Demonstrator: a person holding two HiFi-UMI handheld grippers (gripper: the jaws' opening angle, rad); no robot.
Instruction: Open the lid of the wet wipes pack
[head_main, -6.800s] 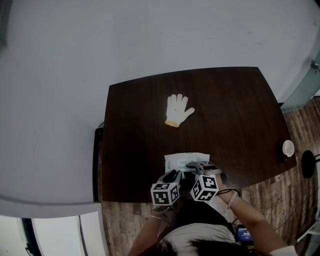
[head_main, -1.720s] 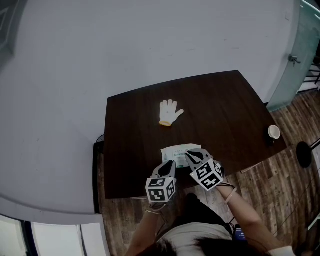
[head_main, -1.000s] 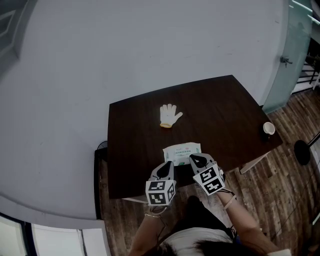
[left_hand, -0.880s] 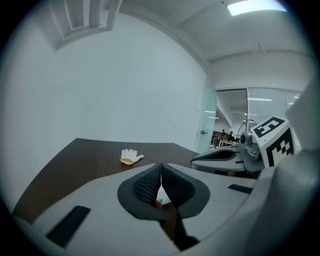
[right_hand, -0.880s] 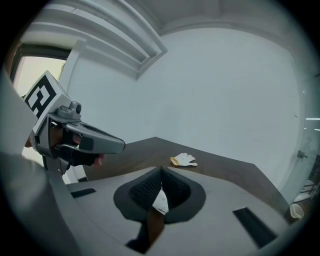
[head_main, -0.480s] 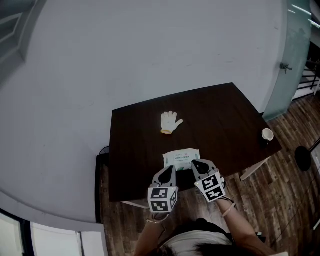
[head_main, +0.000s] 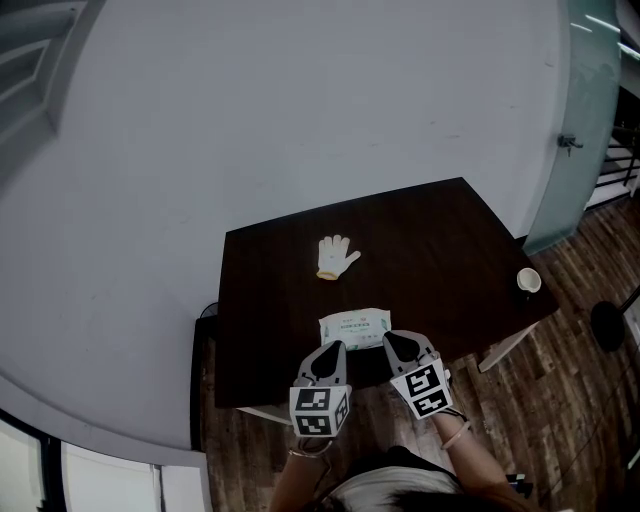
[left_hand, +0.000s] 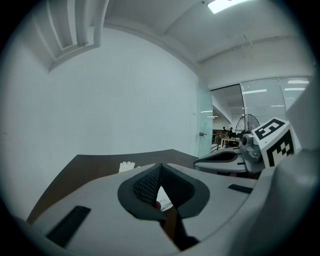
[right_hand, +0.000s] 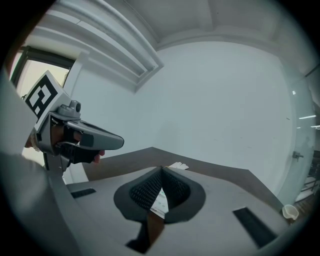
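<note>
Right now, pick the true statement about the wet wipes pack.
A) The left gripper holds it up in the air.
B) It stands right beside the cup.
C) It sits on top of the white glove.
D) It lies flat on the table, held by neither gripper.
D: the wet wipes pack lies flat on the table, apart from the glove, and the left gripper and right gripper are both shut on nothing.

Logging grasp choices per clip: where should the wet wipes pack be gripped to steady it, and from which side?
Probably its left short end, low from the near side. The wet wipes pack lies flat, long side across, so its broad top offers no pinch; the thin end does, and the shut left tongs hang nearest it.
</note>
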